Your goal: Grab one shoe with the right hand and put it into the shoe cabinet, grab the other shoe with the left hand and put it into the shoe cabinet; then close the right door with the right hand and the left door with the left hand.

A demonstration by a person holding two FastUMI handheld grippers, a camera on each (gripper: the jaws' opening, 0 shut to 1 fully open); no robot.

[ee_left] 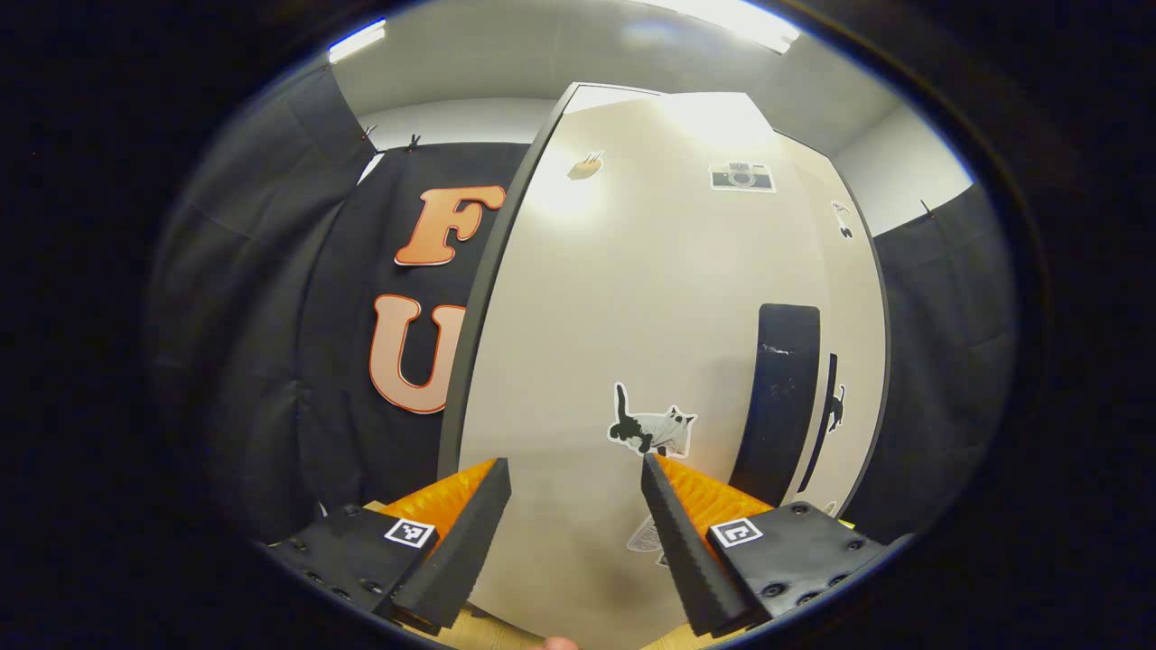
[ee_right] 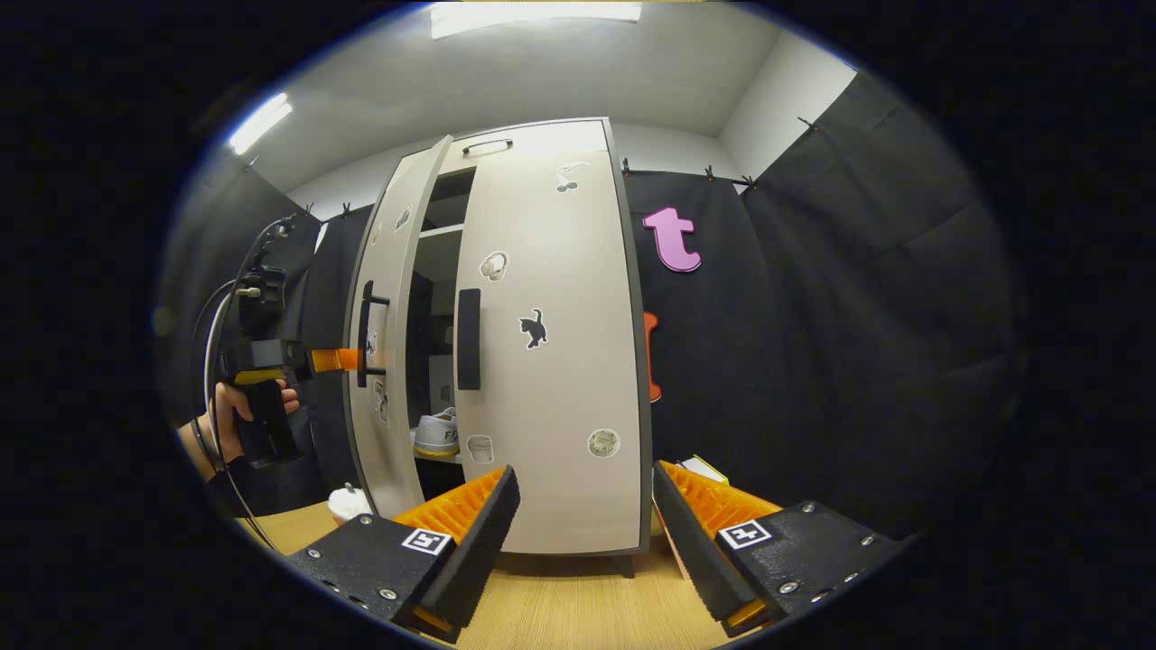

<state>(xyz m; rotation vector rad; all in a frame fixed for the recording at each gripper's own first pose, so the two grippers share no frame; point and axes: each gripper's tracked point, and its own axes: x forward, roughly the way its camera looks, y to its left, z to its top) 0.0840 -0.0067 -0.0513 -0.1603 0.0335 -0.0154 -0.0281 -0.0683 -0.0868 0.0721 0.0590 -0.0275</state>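
The cream shoe cabinet [ee_right: 533, 144] stands ahead with its right door [ee_right: 551, 361] flush against the front and its left door [ee_right: 384, 361] still ajar. Through the gap a white shoe [ee_right: 438, 433] rests on a shelf inside. My left gripper [ee_left: 573, 469] is open, its fingers close to the outer face of the left door [ee_left: 632, 316], left of the black handle [ee_left: 781, 397]. In the right gripper view a hand [ee_right: 230, 402] holds that left gripper [ee_right: 348, 359] against the door beside its handle [ee_right: 366, 334]. My right gripper [ee_right: 582, 478] is open and holds nothing, low in front of the right door.
A wooden floor [ee_right: 560, 596] runs under the cabinet. A small white object [ee_right: 348, 501] sits on the floor by the left door's foot. Something pale yellow [ee_right: 704, 469] lies right of the cabinet's base. Black cloth walls close in on both sides.
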